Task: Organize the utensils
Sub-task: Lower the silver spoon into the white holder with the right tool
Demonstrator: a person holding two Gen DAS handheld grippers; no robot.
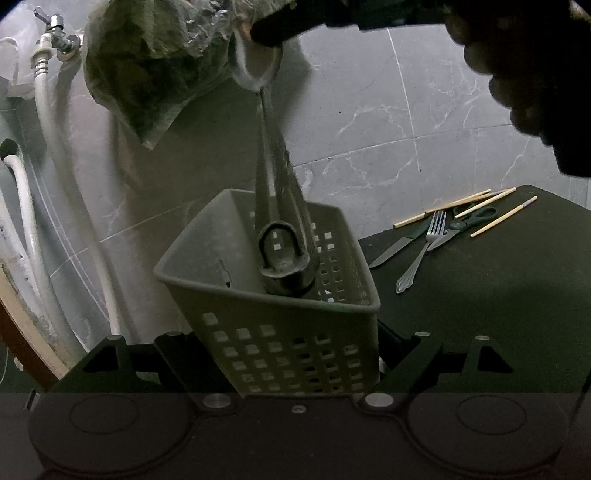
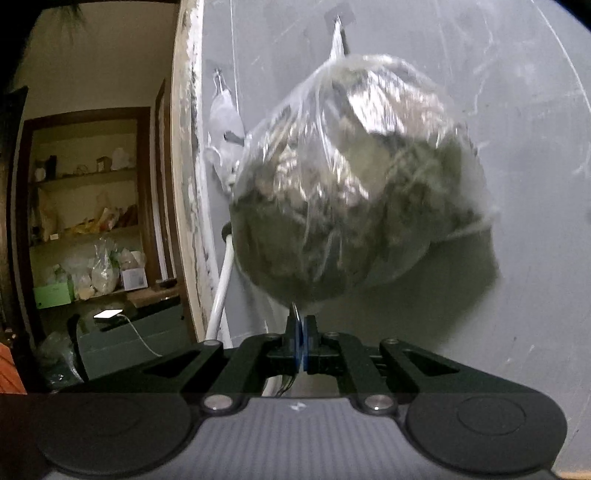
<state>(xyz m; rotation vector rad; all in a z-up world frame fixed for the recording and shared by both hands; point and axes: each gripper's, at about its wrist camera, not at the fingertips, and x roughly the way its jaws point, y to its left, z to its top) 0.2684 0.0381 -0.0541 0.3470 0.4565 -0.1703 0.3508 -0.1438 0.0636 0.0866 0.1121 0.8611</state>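
The grey perforated plastic basket sits at the edge of the dark table, clamped across its walls by the left gripper, evidently to steady it. The right gripper is pinched on the loop end of the long steel tongs and hangs them upright inside the basket. A steel fork, black-handled scissors and wooden chopsticks lie unsorted on the table.

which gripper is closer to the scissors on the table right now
Left, as far as the views show. The left gripper grips the basket at table level, with the scissors beyond it to the right. The right gripper is raised above the basket, holding the tongs.
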